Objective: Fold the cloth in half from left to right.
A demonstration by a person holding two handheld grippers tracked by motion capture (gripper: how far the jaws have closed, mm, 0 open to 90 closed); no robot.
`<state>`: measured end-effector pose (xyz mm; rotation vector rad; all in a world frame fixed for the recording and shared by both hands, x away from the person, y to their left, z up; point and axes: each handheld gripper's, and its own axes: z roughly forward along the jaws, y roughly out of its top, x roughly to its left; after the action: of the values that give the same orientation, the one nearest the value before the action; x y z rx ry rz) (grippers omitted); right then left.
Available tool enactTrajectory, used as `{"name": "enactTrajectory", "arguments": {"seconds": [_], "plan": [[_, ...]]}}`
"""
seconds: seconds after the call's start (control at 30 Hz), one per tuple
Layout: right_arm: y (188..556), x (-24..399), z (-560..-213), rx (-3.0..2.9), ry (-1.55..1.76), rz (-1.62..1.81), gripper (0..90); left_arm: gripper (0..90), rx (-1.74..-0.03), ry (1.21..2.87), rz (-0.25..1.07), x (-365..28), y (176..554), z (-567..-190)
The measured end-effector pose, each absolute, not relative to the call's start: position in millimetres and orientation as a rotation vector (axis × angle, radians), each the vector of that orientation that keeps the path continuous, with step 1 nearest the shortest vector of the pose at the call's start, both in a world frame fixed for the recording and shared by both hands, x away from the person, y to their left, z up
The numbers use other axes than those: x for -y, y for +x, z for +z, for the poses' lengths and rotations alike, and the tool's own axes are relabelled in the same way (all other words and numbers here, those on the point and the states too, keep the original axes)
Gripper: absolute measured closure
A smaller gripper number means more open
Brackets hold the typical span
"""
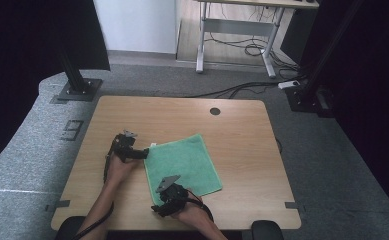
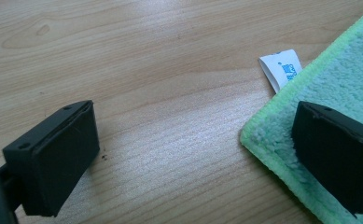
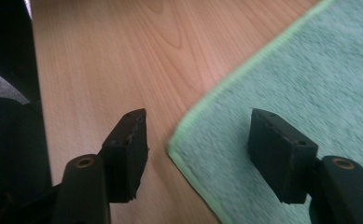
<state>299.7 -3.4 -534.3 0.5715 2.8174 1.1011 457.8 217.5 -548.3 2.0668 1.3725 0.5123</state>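
A green towel [image 1: 184,165] lies flat on the wooden table [image 1: 242,135], turned a little askew. My left gripper [image 1: 144,152] is at its far-left corner, by the white label [image 2: 282,70]. In the left gripper view this gripper [image 2: 193,158] stands open, one jaw over bare wood and the other over the towel [image 2: 338,79] corner. My right gripper [image 1: 158,209] is at the near-left corner. In the right gripper view it [image 3: 198,154] is open too, its jaws astride the towel [image 3: 310,79] corner, and the pads are not pressing on the cloth.
A round cable hole [image 1: 215,111] sits near the table's far edge. The front edge of the table [image 3: 34,93] lies close behind my right gripper. Black stand feet [image 1: 77,90] and a desk frame [image 1: 237,45] stand on the grey carpet beyond.
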Motion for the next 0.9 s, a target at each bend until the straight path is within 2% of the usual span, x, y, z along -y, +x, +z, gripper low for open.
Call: {"name": "enactTrajectory", "arguments": {"seconds": [0.2,0.37,0.53,0.6,0.63,0.83,0.9], "plan": [[296,-5,-536,-2.831,0.518,1.061,46.5,1.4,-1.373,2.067,0.512,-218,458,-548],[295,-4,-535,-2.793,0.494,1.02,61.8,1.2,-1.375,2.064,0.512,-217,458,-548],[294,-2,-534,-2.781,0.507,0.999,82.1,1.6,-1.372,2.065,0.513,-217,457,-548],[295,-1,-534,-2.782,0.519,0.997,84.0,5.5,-1.345,2.061,0.516,-217,455,-548],[295,-1,-533,-2.786,0.525,0.997,84.5,12.1,-1.308,2.061,0.514,-217,453,-547],[298,-1,-533,-2.8,0.544,1.003,84.9,67.7,-1.15,2.077,0.456,-210,441,-546],[298,0,-533,-2.801,0.555,1.015,84.8,81.6,-1.132,2.076,0.414,-210,441,-546]]}}
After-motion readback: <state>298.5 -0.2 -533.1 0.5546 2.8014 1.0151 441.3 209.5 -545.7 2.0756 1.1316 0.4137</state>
